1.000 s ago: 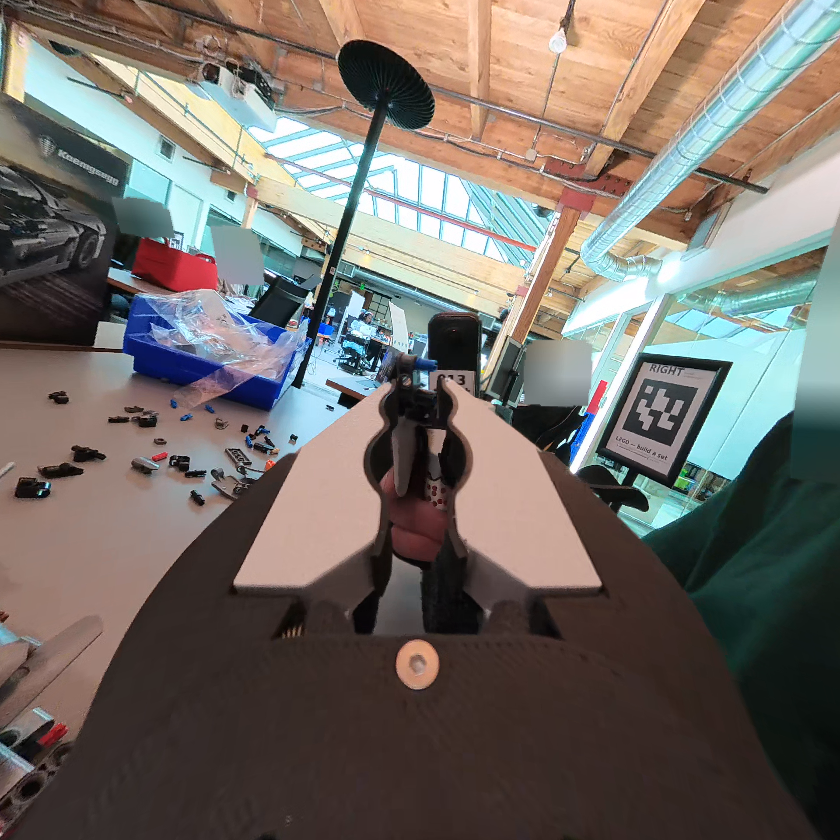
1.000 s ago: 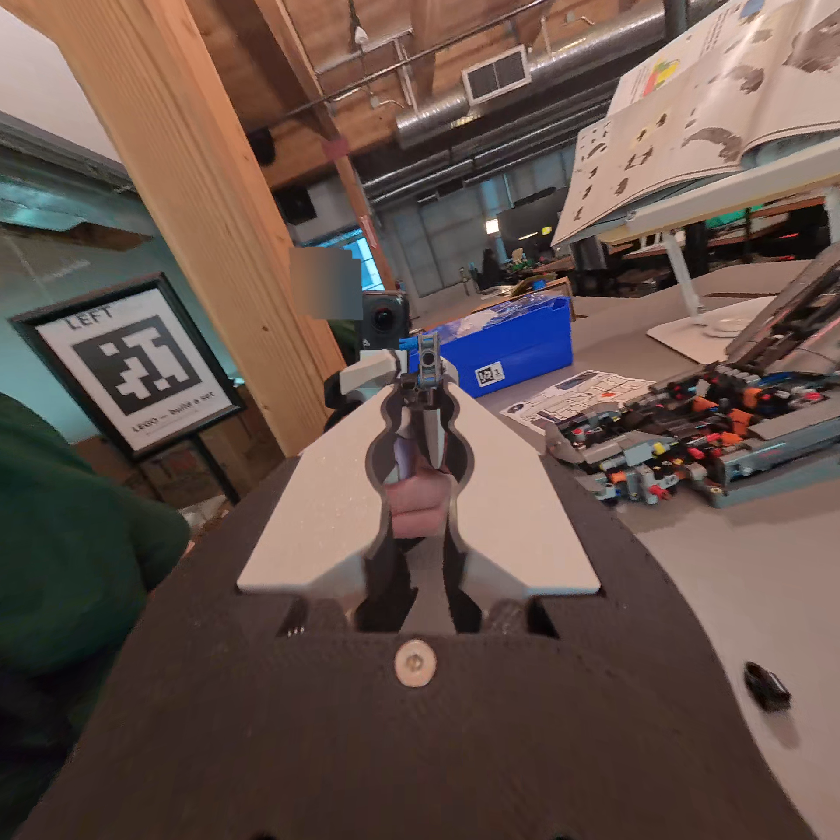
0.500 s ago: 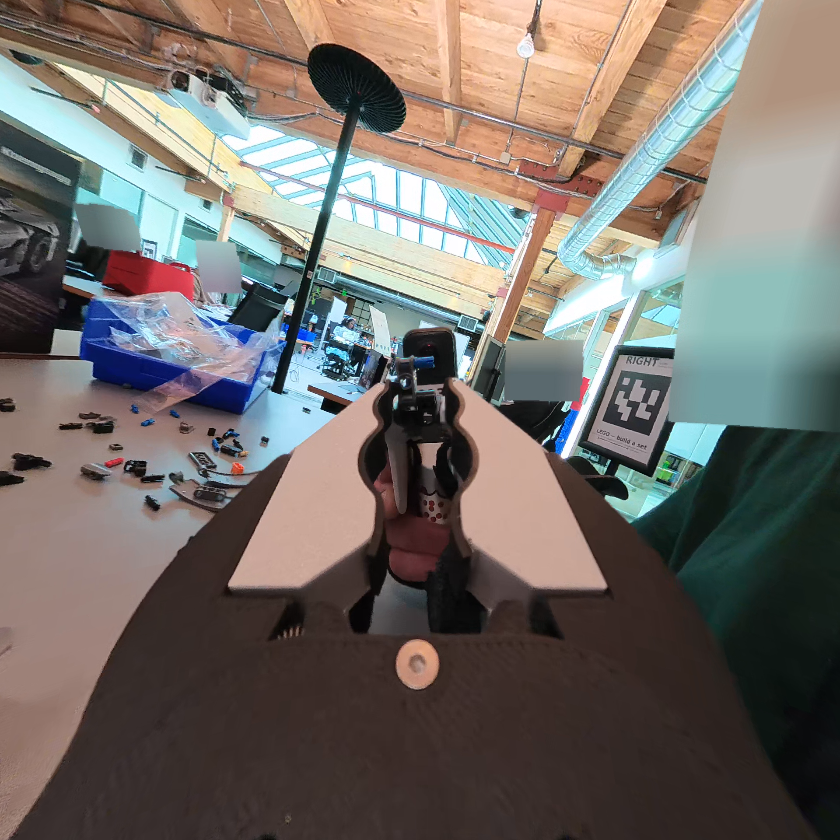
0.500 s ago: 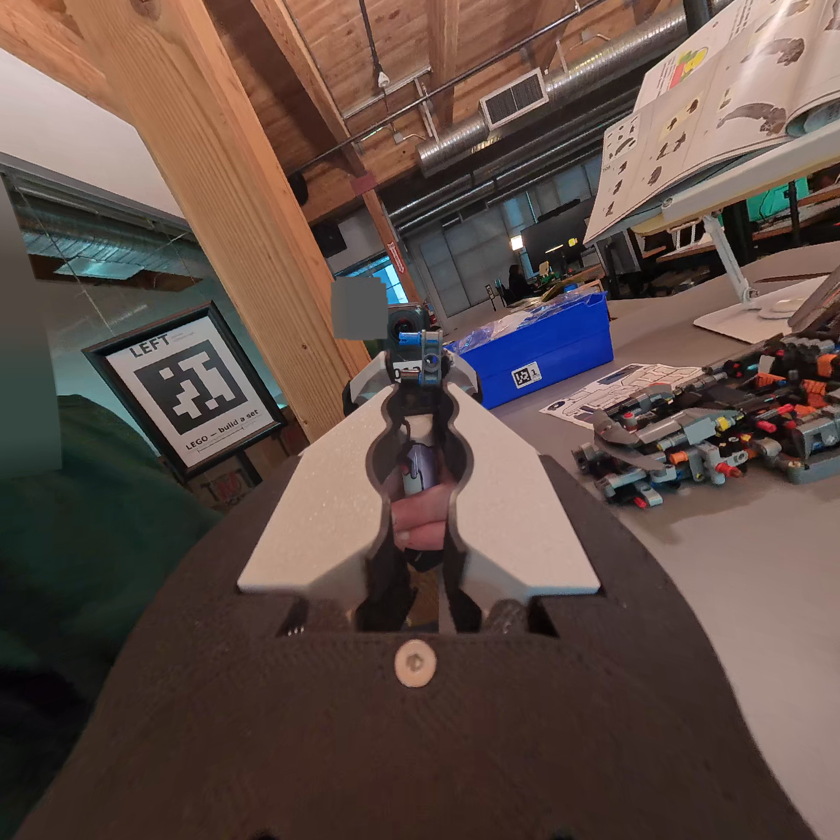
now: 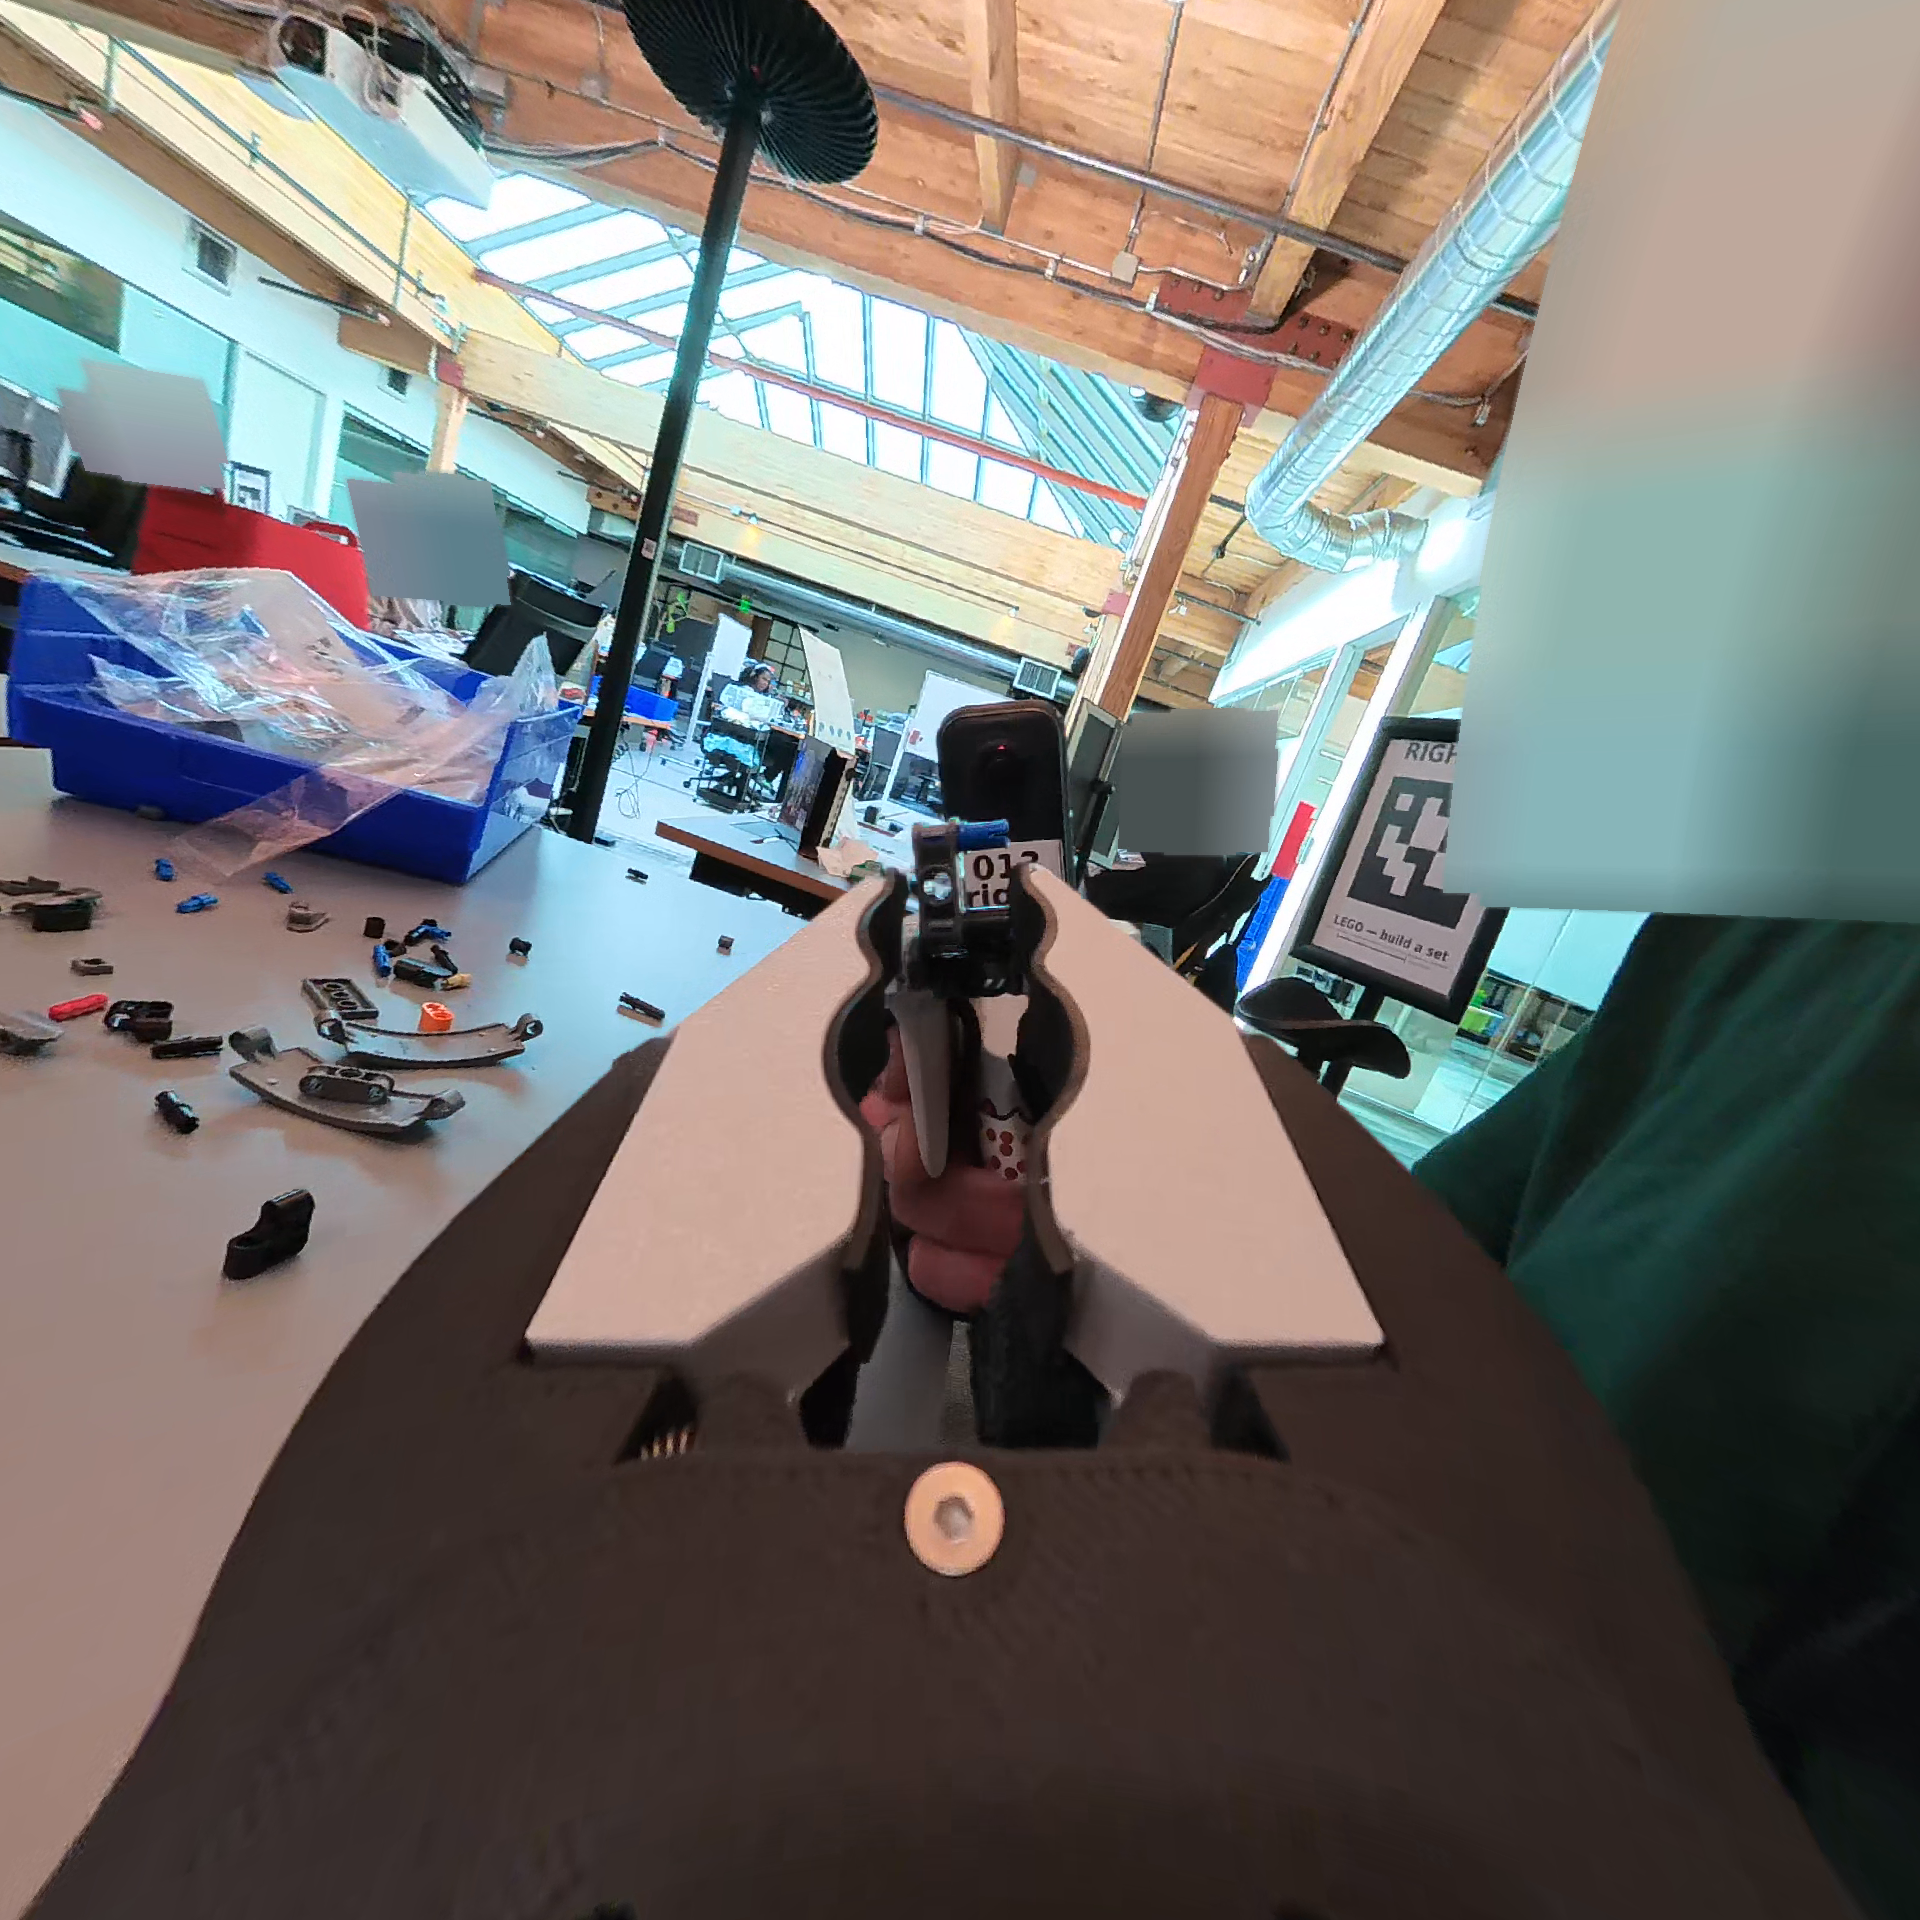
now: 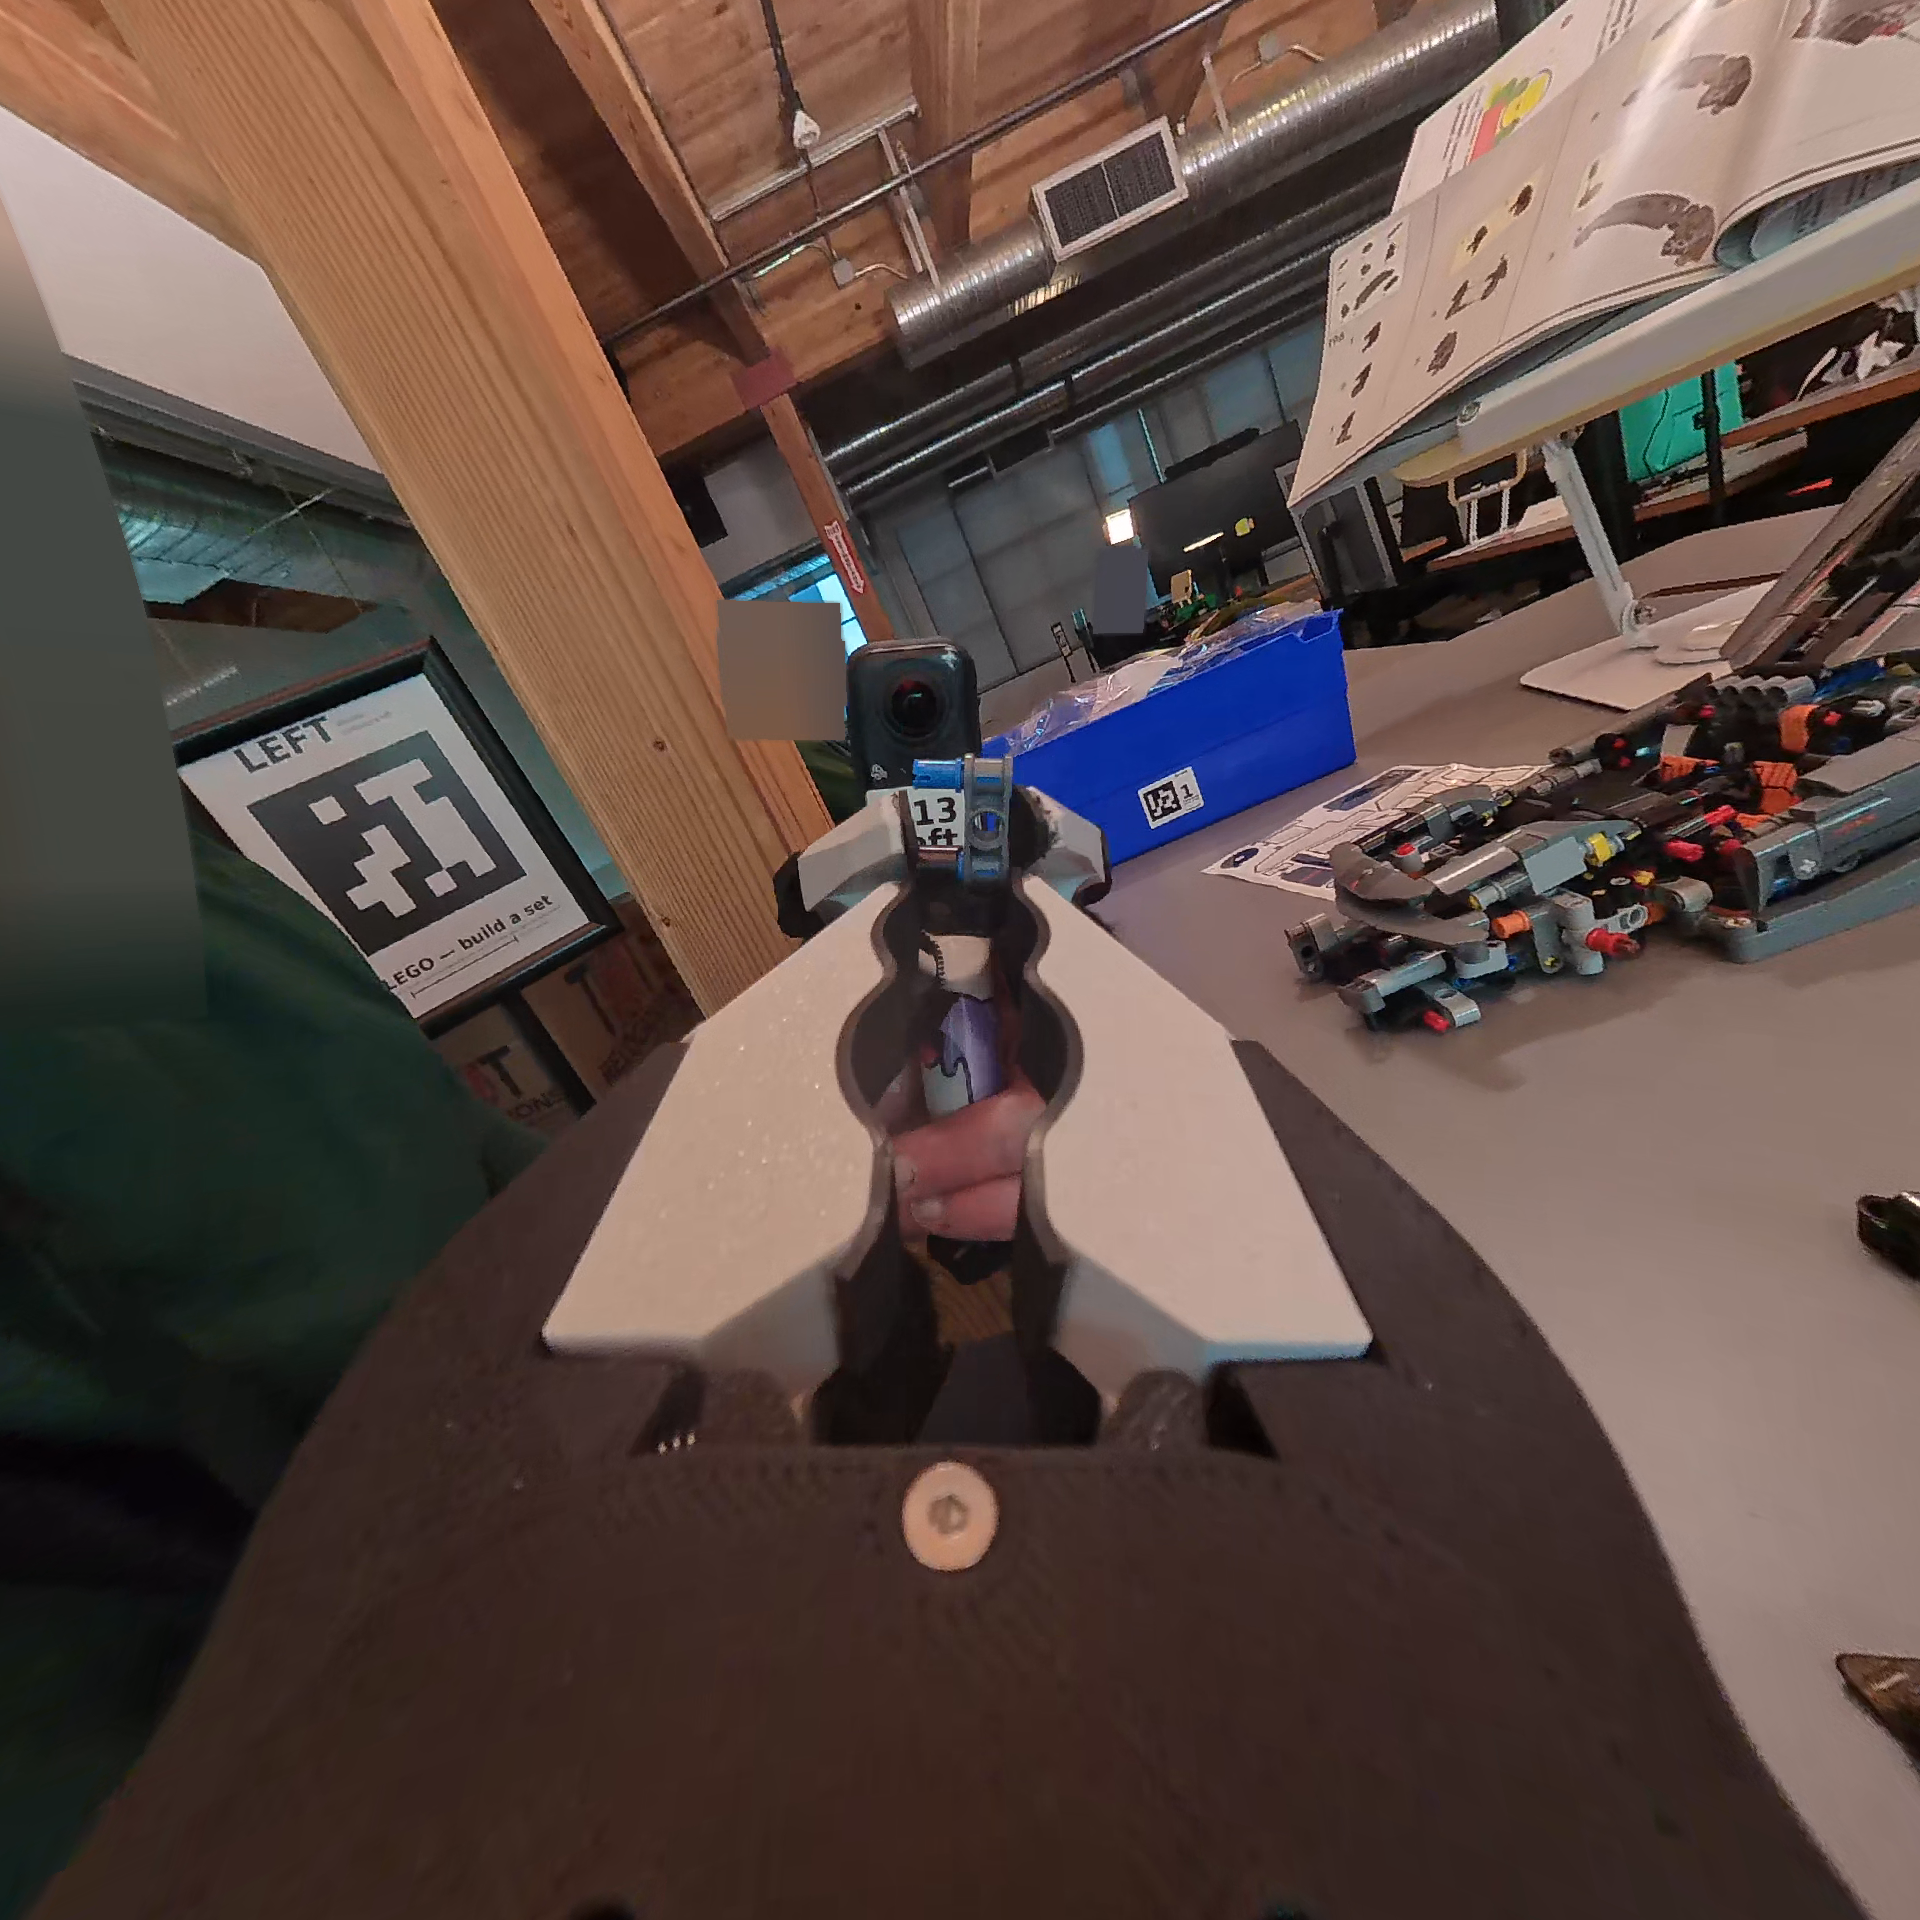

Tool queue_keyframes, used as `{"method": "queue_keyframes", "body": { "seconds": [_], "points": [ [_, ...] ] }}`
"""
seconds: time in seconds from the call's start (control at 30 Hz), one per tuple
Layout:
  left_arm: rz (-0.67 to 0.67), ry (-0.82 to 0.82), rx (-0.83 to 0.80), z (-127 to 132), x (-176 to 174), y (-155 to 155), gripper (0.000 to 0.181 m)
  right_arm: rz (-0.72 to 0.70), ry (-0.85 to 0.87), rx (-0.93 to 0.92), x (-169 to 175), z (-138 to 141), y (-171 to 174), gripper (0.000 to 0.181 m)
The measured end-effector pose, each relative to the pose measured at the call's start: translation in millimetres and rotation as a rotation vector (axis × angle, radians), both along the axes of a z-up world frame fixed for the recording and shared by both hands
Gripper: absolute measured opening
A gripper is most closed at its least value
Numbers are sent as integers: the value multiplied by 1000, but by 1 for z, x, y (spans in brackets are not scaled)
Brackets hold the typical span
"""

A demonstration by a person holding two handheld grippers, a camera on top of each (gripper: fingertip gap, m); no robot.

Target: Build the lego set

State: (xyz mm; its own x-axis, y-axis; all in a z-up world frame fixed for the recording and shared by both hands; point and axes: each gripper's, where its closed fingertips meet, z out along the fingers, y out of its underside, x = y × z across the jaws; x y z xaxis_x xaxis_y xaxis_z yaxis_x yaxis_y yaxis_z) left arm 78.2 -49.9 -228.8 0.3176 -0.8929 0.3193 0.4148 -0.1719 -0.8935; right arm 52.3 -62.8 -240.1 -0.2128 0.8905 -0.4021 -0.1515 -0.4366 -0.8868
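Observation:
Both grippers are held in the air, tip to tip. My left gripper [image 5: 951,909] is shut on a small dark lego piece [image 5: 938,896] with a blue pin [image 5: 982,831] on top. A grey curved part [image 5: 920,1081] hangs below it between the fingers. My right gripper [image 6: 977,883] is shut on a small grey beam [image 6: 987,826] with blue pins. The right gripper's camera [image 5: 1000,769] faces me in the left wrist view. The left gripper [image 6: 914,717] faces me in the right wrist view. I cannot tell whether the two pieces are joined.
Loose lego parts [image 5: 353,1081] lie on the grey table [image 5: 208,1403] to the left, before a blue bin [image 5: 312,800] with plastic bags. The partly built model [image 6: 1558,904], another blue bin [image 6: 1226,758], a sticker sheet [image 6: 1340,831] and an open instruction book [image 6: 1610,156] are to the right. Both grippers' tips are close together, under 4 cm apart.
Both grippers stayed shut and tip to tip. They shifted together slightly, and the left gripper now faces the right one more squarely.

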Motion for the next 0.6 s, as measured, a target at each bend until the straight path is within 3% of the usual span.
{"method": "queue_keyframes", "body": {
  "seconds": [0.33, 0.6],
  "points": [
    [10, -6, 27, 2, 3, -3, 14, -30, -6, 11, 4, 0, -1, 14],
    [-15, -224, -35, 15, -26, 10, 13, -133, -59, 39, 13, 0, 16, 23]
  ]
}}
